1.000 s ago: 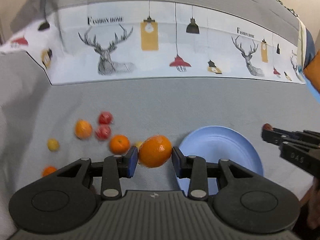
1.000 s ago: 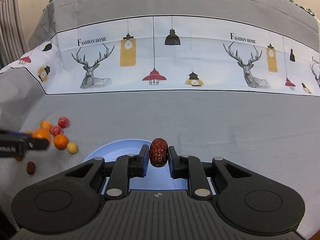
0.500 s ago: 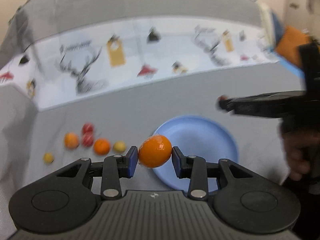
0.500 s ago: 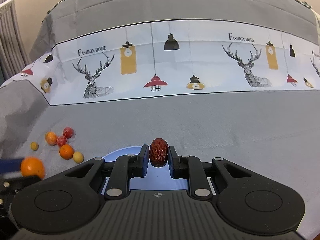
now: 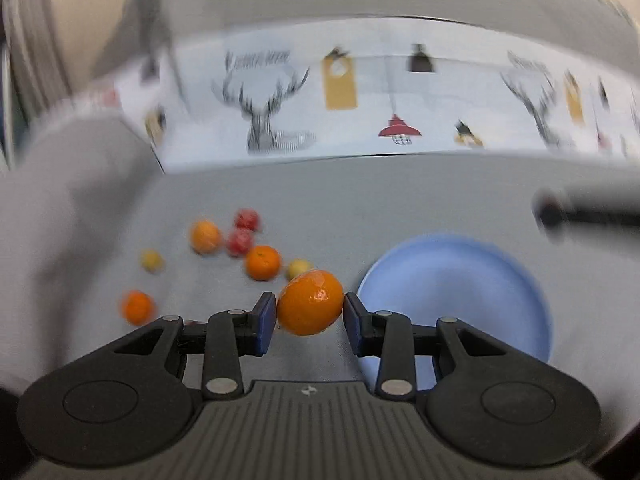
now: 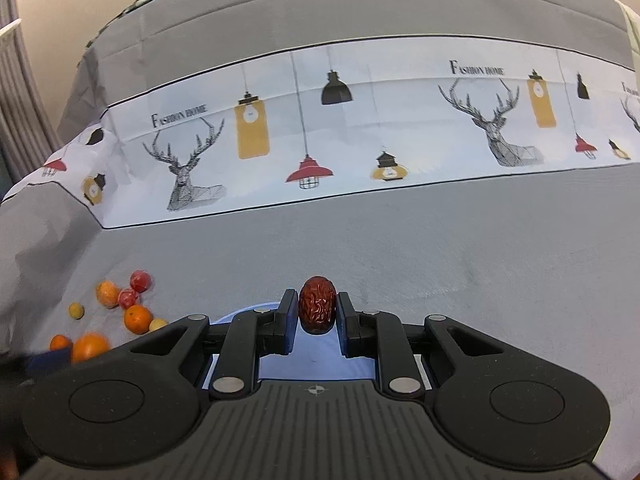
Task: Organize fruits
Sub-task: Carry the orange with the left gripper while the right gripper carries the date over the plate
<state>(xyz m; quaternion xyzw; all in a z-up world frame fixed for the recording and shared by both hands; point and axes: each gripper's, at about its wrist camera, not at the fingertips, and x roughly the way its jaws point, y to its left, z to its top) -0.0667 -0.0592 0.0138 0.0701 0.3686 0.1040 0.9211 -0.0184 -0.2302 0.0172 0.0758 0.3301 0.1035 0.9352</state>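
Observation:
My left gripper [image 5: 310,310] is shut on an orange [image 5: 310,307], held above the grey cloth just left of the round blue plate [image 5: 460,292]. In the right wrist view my right gripper [image 6: 317,312] is shut on a wrinkled red date [image 6: 317,305], over the blue plate [image 6: 320,354], which is mostly hidden behind the fingers. The held orange [image 6: 89,346] shows at the lower left there. Loose fruit lies to the left: an orange [image 5: 262,262], a paler orange [image 5: 205,236], two red fruits [image 5: 240,241], small yellow ones [image 5: 299,268] and another orange [image 5: 137,307].
The grey cloth [image 6: 460,256] has a white printed band [image 6: 320,140] with deer and lamps across the back. The right gripper's blurred dark fingers [image 5: 588,212] reach in from the right edge of the left wrist view, above the plate's far side.
The left wrist view has swung back to the left with the orange, so the plate sits further right in it. The right gripper keeps the date over the plate, almost still.

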